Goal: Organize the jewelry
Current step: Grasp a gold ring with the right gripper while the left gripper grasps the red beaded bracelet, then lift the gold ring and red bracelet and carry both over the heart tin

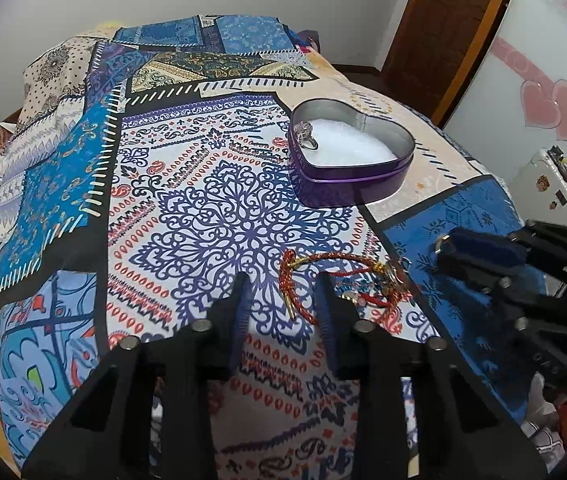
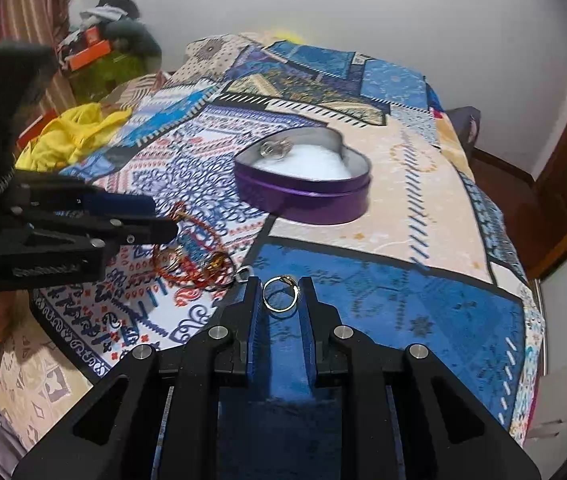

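Purple heart-shaped tin (image 2: pixel 303 196) on the bed (image 2: pixel 423 184), lid off, white padding inside, one ring (image 2: pixel 276 148) already stowed. Second ring (image 2: pixel 280 294) pinched between right tongs (image 2: pixel 279 300), near the tin but not yet over it. Red cord bracelet (image 1: pixel 335 288) and small pieces beside it lying loose on the cover. Left tongs (image 1: pixel 283 300) spread, empty, hovering by the bracelet. Judged under halfway.

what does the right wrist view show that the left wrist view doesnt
Only the right wrist view: the gold ring clearly pinched between the right gripper pads, and yellow cloth in full. Only the left wrist view: the open left gripper from behind, and pink heart decals. Both: the purple heart tin with a ring inside, and the red bracelet.
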Action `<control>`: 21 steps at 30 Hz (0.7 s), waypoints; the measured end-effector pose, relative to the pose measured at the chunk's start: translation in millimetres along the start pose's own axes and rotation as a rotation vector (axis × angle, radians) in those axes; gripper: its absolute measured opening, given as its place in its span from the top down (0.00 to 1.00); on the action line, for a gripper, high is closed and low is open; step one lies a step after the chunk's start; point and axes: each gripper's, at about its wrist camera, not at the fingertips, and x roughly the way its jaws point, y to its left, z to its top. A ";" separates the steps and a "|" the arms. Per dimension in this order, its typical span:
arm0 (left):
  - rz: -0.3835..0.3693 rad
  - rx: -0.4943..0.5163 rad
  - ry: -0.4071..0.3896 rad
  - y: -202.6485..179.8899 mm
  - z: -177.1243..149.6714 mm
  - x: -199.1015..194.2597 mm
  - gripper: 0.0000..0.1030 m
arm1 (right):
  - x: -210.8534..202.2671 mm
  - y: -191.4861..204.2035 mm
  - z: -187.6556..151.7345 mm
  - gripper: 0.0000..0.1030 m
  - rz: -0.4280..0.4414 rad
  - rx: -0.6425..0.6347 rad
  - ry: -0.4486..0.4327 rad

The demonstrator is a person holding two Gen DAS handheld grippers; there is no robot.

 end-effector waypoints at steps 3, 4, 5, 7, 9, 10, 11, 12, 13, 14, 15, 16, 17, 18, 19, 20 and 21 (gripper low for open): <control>0.015 0.006 0.003 -1.9 1.0 5.2 0.88 | -2.0 -5.1 2.0 0.84 -0.001 0.022 -0.011; 0.018 0.008 0.004 -2.2 1.4 6.2 0.90 | -2.6 -6.3 2.2 0.84 -0.003 0.027 -0.013; 0.020 0.012 0.006 -3.1 1.6 7.0 0.93 | -3.2 -6.8 2.3 0.84 -0.003 0.031 -0.015; 0.030 0.022 0.005 -5.1 1.6 5.8 0.94 | -4.6 -7.8 2.8 0.84 -0.005 0.037 -0.019; 0.029 0.024 0.001 -6.4 0.9 2.1 0.94 | -6.7 -8.3 3.7 0.84 -0.004 0.040 -0.026; 0.026 0.023 -0.005 -7.1 0.4 -0.4 0.94 | -8.3 -8.6 3.5 0.84 -0.004 0.042 -0.029; 0.025 0.023 -0.010 -7.9 0.4 -2.4 0.94 | -10.5 -9.1 4.0 0.84 -0.004 0.045 -0.034; 0.025 0.024 -0.021 -9.1 0.0 -7.2 0.94 | -11.1 -9.1 4.8 0.84 -0.004 0.047 -0.037; 0.024 0.024 -0.027 -10.1 0.5 -9.7 0.94 | -13.3 -9.4 5.4 0.84 -0.005 0.048 -0.042; 0.023 0.026 -0.035 -11.3 0.9 -13.7 0.94 | -14.6 -9.3 5.6 0.84 -0.006 0.049 -0.046; 0.023 0.029 -0.046 -12.7 1.7 -18.4 0.94 | -16.2 -9.3 6.2 0.84 -0.006 0.050 -0.050; 0.022 0.031 -0.057 -14.2 2.6 -23.6 0.94 | -18.1 -9.2 6.5 0.84 -0.007 0.050 -0.055; 0.021 0.033 -0.067 -15.8 3.6 -28.1 0.94 | -20.9 -9.2 7.0 0.84 -0.007 0.052 -0.061; 0.021 0.035 -0.074 -16.8 4.6 -31.6 0.94 | -22.7 -9.2 7.5 0.84 -0.007 0.052 -0.066; 0.020 0.037 -0.083 -18.1 5.6 -35.4 0.94 | -24.6 -8.9 7.9 0.84 -0.008 0.052 -0.070; 0.019 0.041 -0.096 -19.9 6.8 -40.7 0.94 | -25.4 -9.1 8.7 0.84 -0.009 0.053 -0.074; 0.019 0.044 -0.105 -21.2 7.3 -44.1 0.94 | -27.2 -9.3 9.4 0.84 -0.010 0.054 -0.079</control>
